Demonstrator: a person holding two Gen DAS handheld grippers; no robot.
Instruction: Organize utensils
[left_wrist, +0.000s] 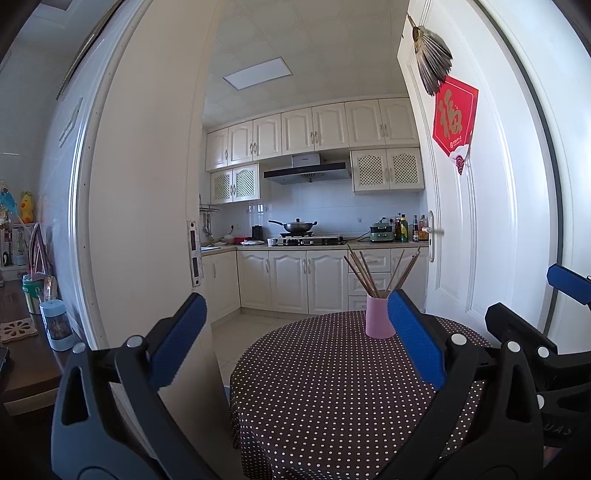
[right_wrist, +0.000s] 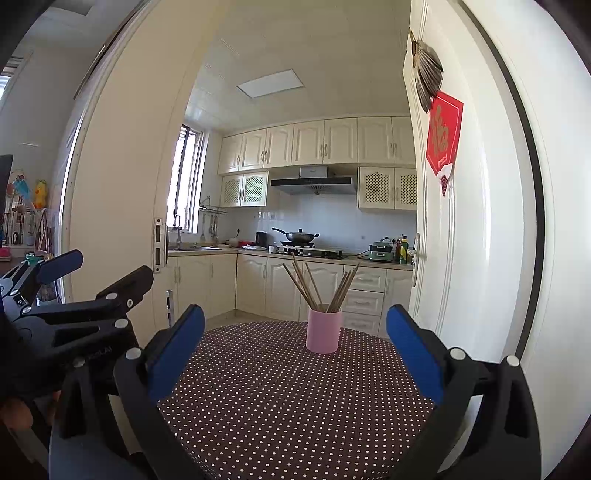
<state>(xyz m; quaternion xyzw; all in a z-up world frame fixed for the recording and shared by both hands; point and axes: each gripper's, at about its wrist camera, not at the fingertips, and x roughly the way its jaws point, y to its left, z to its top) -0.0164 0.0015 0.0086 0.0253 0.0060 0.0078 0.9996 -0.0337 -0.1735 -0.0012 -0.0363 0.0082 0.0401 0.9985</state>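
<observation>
With both my left hand-held gripper (left_wrist: 295, 328) and right hand-held gripper (right_wrist: 295, 341) spread wide and empty, the thin, stiff chopsticks (right_wrist: 317, 286) (light, probably slippery) fan from the cup (right_wrist: 324, 331) mid-counter (right_wrist: 280, 398), best pinched just above its rim.

A round table (left_wrist: 332, 398) wears a dark brown cloth (right_wrist: 280, 398) with small white dots, draped over the edge. Only 1 thing stands on it: a pink cup (left_wrist: 379, 316), upright, toward the far side. Brown chopsticks (left_wrist: 364, 271) stick up out of the cup and fan out in 2 loose bunches, leaning left and right.
</observation>
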